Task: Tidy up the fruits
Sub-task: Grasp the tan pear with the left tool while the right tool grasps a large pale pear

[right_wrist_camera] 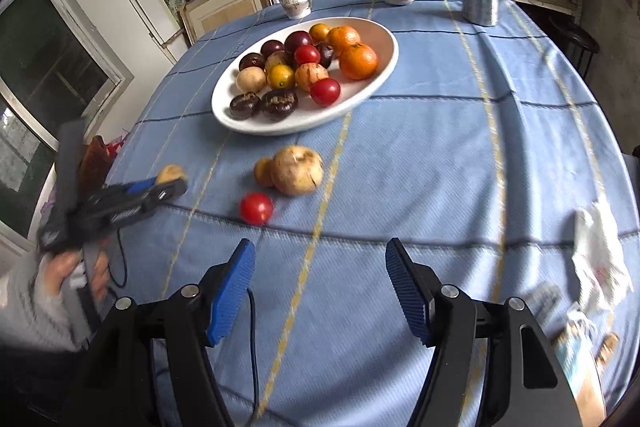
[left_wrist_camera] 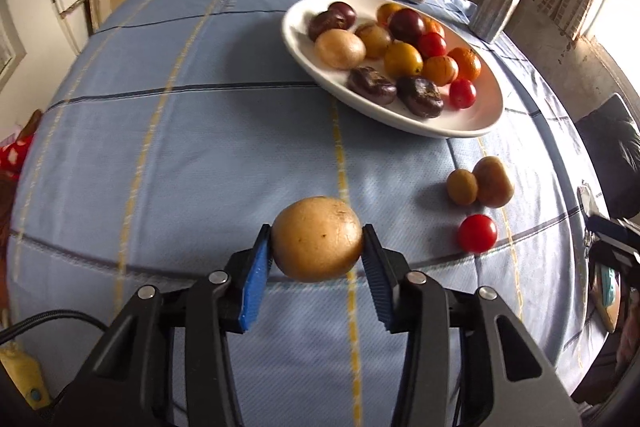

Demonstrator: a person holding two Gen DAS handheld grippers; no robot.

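**Fruit on the table and in the dish**

You have a tan, egg-shaped fruit [left_wrist_camera: 318, 239] pinched on both sides between blue pads, lying crosswise above the blue cloth. Ahead sits your white oval dish [left_wrist_camera: 476, 125], filled with dark purple, tan, yellow, orange and red fruit packed close together. Two oranges [right_wrist_camera: 352, 51] sit at its far right end in your right view, two dark wrinkled ones [right_wrist_camera: 264, 105] at its near edge. Loose on the cloth, near the dish, you have a large pale brown fruit [right_wrist_camera: 298, 171] touching a smaller tan one [right_wrist_camera: 263, 171], and a red tomato [right_wrist_camera: 256, 208] just beside them.
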